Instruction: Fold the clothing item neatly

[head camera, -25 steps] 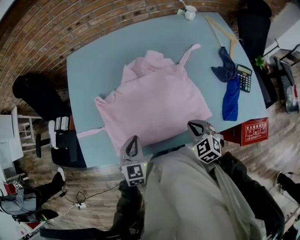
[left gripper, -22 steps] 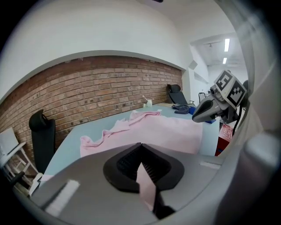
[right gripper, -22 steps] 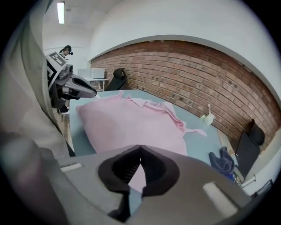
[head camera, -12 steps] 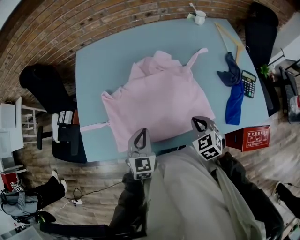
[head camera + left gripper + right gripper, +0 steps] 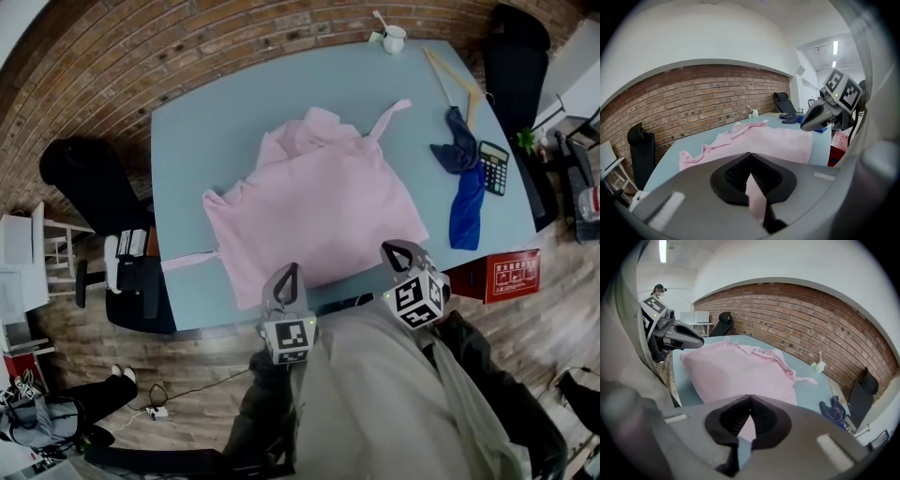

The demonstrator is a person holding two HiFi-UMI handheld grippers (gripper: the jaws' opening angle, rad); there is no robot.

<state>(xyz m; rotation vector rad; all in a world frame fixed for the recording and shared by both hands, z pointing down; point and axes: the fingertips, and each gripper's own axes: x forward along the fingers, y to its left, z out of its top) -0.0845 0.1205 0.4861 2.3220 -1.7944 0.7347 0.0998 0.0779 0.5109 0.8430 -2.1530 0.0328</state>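
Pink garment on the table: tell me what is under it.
Only the light blue table shows around the pink garment, which lies on it. Anything beneath the fabric or within its folds is covered.

Left gripper: I see my grey two-jaw left gripper [image 5: 750, 159] with its black ribbed pads [image 5: 731, 176] pressed together on a pinch of pink fabric.
Garment: the pink cloth garment [image 5: 776, 140] lies spread on the table ahead, its far edge bunched into folds.
Table: light blue flat tabletop [image 5: 670, 157], bare left of the garment.
Right gripper: the grey right gripper [image 5: 805, 125], marker cube on top, hangs at the garment's right edge.
Far end: small white cup [image 5: 753, 113]; dark blue crumpled cloth [image 5: 790, 119].
Background: red brick wall [image 5: 693, 103]; black office chair [image 5: 640, 143] at my left.
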